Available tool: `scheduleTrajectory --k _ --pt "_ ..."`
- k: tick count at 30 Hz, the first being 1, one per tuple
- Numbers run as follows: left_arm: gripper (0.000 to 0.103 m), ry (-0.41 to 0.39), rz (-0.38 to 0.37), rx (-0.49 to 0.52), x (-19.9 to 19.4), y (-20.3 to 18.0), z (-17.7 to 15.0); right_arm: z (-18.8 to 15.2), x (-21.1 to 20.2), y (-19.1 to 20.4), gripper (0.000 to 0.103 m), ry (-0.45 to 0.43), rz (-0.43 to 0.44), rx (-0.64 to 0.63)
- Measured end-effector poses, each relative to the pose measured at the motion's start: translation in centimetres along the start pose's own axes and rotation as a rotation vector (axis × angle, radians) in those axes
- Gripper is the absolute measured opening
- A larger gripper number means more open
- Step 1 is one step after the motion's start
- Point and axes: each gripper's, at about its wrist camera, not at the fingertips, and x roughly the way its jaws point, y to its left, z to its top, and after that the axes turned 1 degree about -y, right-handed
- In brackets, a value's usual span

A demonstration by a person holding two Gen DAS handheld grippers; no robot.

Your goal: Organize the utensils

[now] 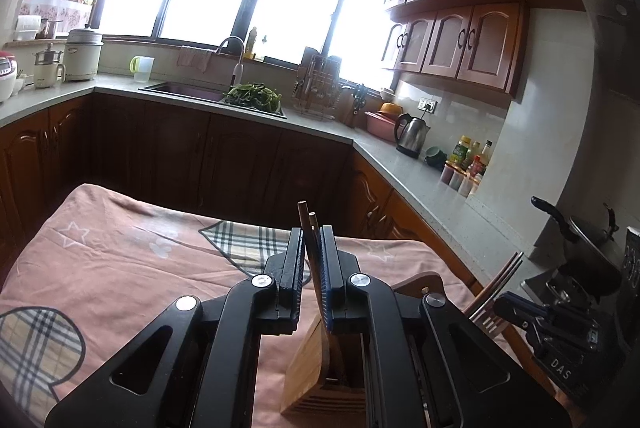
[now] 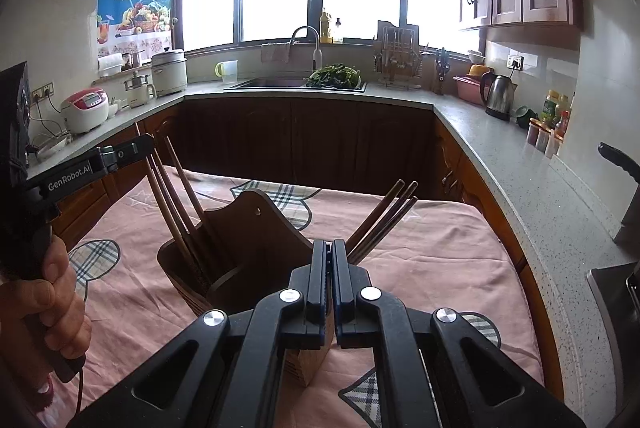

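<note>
Both grippers pinch chopsticks: left gripper (image 1: 311,248), right gripper (image 2: 330,256) (holder (image 2: 256,240) clearer here).

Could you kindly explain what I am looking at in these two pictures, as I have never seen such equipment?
There is no robot: a person carries two hand-held tools, each a two-finger gripper with a camera looking forward along it. One picture is from the left gripper, the other from the right gripper. A wooden holder stands on a pink cloth. The left gripper is shut on chopsticks whose lower ends are in the holder; the right gripper is shut on forks.
</note>
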Motion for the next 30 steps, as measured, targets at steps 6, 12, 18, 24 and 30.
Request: scheduleTrajectory --k 6,12,18,24,30 --pt "0.007 0.039 -0.015 0.016 0.8 -0.4 -1.0 0.0 0.1 0.0 0.002 -0.005 -0.004 0.005" --pt "0.007 0.049 -0.019 0.015 0.8 -0.3 -0.8 0.0 0.0 0.0 0.002 -0.006 -0.003 0.009" --pt "0.011 0.060 -0.016 0.011 0.7 -0.3 -0.6 -0.1 -0.1 -0.2 0.005 -0.012 0.004 0.035" --pt "0.045 0.054 -0.001 -0.003 0.1 -0.2 -0.5 -0.3 -0.5 -0.5 0.006 -0.020 0.005 0.064" --pt "0.050 0.059 0.000 0.000 -0.5 0.0 -0.7 -0.4 -1.5 -0.7 0.028 -0.052 0.002 0.093"
